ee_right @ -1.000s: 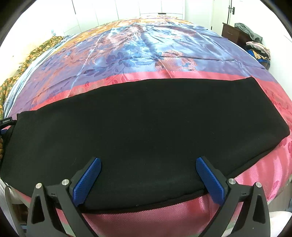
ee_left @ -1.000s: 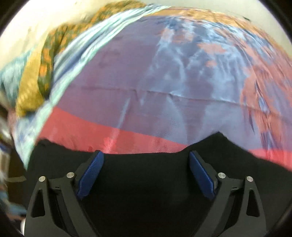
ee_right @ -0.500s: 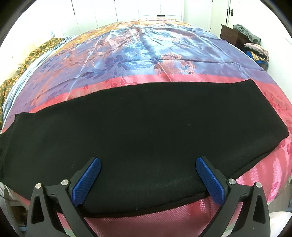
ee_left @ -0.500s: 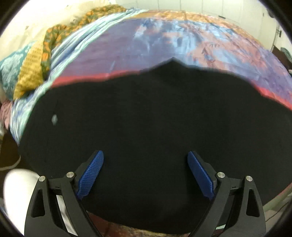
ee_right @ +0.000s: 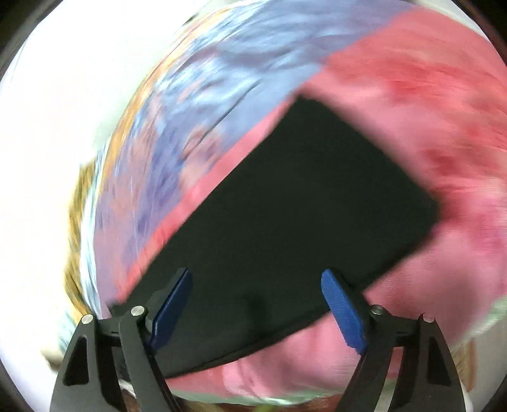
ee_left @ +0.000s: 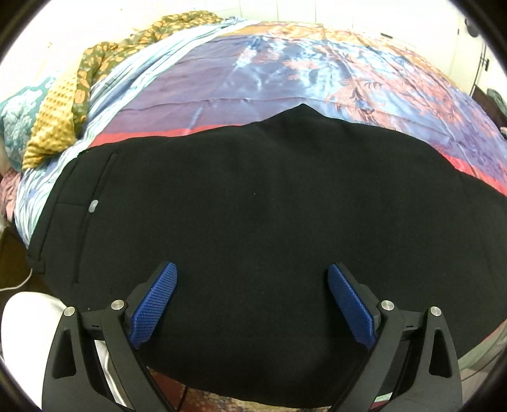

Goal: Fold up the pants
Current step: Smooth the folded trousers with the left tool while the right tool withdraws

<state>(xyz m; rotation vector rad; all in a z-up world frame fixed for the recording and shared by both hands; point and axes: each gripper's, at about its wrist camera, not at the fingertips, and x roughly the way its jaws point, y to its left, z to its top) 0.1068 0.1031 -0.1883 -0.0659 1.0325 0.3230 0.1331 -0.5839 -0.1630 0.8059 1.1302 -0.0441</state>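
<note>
Where satin bedspread (ee_left: 285, 82) gleams, matte black pants (ee_left: 253, 206), seemingly fleece

There are no words or numbers to read here, not even on the black pants (ee_left: 253, 222).

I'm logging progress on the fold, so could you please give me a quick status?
Left gripper open, empty, over black pants. Right gripper open, empty, view blurred. Pants flat on satin bedspread. Nothing in the way.

White walls (ee_left: 364, 16) behind a satin-covered bed (ee_left: 285, 82).
</note>
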